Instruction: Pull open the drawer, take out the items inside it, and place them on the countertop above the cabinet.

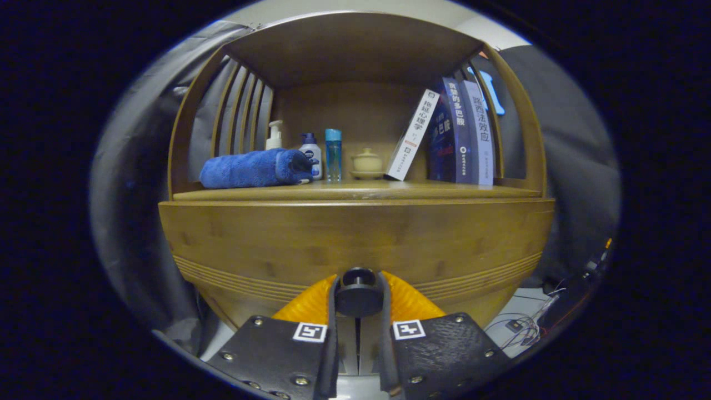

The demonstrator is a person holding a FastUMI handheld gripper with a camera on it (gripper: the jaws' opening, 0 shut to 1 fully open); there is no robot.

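Here the cabinet (355, 166) spans the gripper view, its drawer (355, 239) front closed below the countertop (355, 191). On the countertop, from left, sit a rolled towel (253, 168), a pump bottle (273, 135), two small bottles (322, 154) and a teapot (367, 161), with leaning books (461, 133) to the right. The gripper (358, 294) has both fingers pressed against the drawer's knob (358, 291).

Three books on the shelf (344, 192) carry Chinese spine titles: white book (412, 136) 拖延心理学, dark book (456, 128) 贪婪的多巴胺, grey book (482, 133) 路西法效应. Square coded markers (310, 331) sit on the gripper (358, 280), jaws clamping the drawer knob (358, 300).
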